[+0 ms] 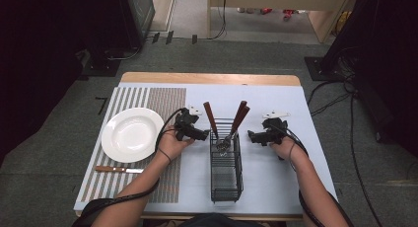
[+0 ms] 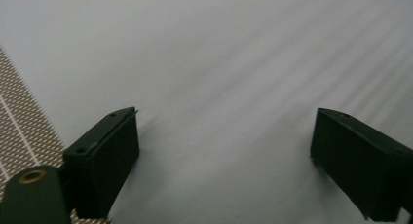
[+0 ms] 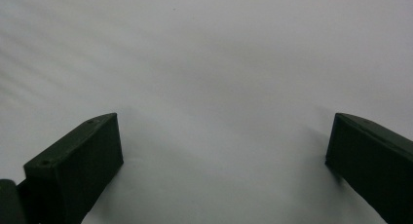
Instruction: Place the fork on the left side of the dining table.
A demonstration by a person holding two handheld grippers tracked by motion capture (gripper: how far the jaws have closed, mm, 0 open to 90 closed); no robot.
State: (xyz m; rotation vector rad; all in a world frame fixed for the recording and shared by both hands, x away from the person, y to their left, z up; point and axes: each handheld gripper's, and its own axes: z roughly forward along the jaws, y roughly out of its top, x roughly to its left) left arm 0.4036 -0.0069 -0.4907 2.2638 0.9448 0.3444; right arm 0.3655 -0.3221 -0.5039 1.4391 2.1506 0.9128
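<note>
Left gripper (image 2: 224,151): jaws spread wide with nothing between them — only pale blue table cover below, and a corner of the woven placemat (image 2: 19,121) at the left edge of the left gripper view.
Right gripper (image 3: 224,160): jaws also stand apart, empty, over plain pale cover.
Position, high view: the left gripper (image 1: 203,136) sits just left of the black wire caddy (image 1: 226,175), its jaws pointing toward it; the right gripper (image 1: 252,136) sits just right of it, jaws pointing inward — the caddy lies between the two.
Caddy contents: three brown-handled utensils (image 1: 239,117) lean out of its far end, metal ends down inside; which kind they are cannot be told.
Placemat side: a white plate (image 1: 131,134) rests on the striped placemat, left of the left hand.
Near edge: a wooden-handled knife (image 1: 118,169) lies just in front of the plate.
</note>
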